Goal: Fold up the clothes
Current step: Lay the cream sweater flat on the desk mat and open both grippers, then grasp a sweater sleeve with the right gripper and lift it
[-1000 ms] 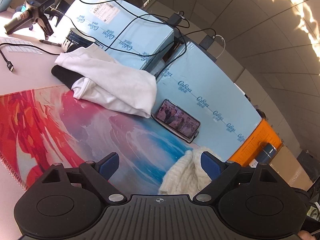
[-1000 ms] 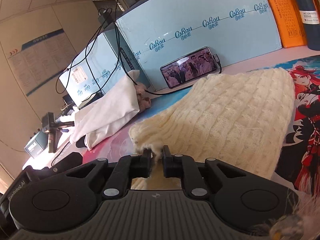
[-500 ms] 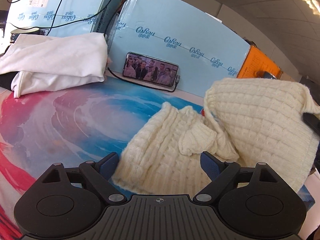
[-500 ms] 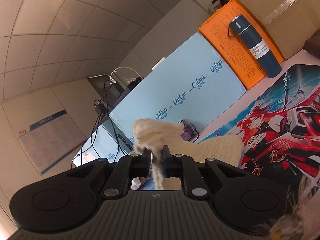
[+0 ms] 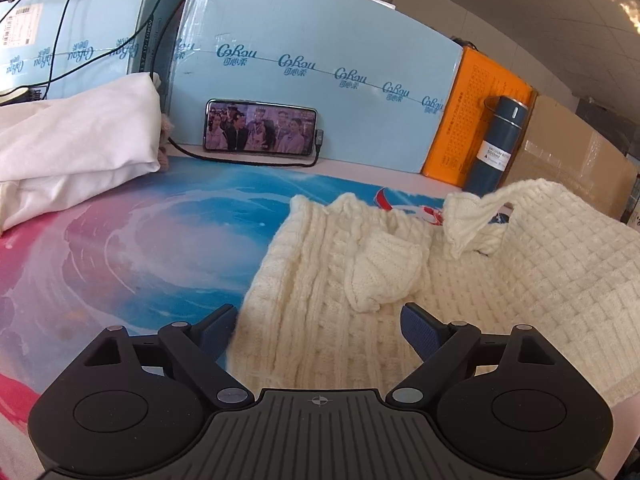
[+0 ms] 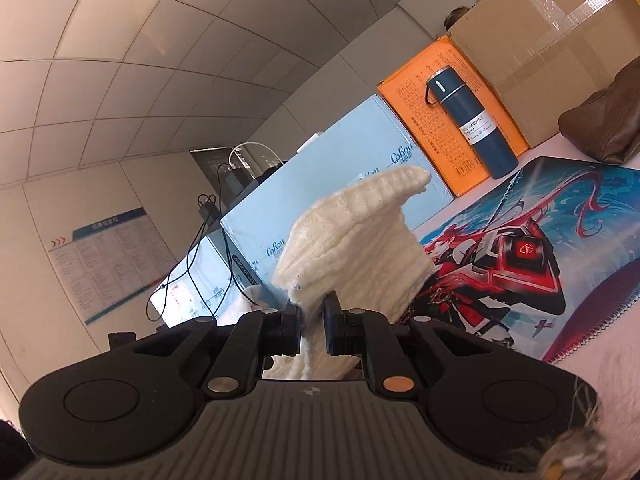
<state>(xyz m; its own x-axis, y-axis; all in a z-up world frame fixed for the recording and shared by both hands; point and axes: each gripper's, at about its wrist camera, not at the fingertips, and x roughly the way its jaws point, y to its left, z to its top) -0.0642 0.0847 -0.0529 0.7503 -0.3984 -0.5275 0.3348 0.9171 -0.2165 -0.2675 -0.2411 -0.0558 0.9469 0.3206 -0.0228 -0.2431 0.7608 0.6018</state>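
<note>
A cream knitted sweater (image 5: 344, 280) lies crumpled on the colourful desk mat (image 5: 132, 256), its right part lifted. My left gripper (image 5: 318, 320) is open and empty, low over the sweater's near left part. My right gripper (image 6: 312, 320) is shut on an edge of the cream sweater (image 6: 352, 236) and holds it up above the mat (image 6: 560, 248); the cloth hangs and bunches over the jaws.
Folded white clothes (image 5: 76, 148) lie at the left. A phone (image 5: 260, 126) leans on light blue boxes (image 5: 320, 52) at the back. An orange box (image 5: 476, 116), a dark blue vacuum bottle (image 5: 494, 148) and a cardboard box (image 6: 532, 36) stand to the right. A brown bag (image 6: 604, 120) sits far right.
My right gripper has raised the sweater's edge off the mat and turned towards the right. My left gripper has swung right from the white clothes to over the sweater and come closer.
</note>
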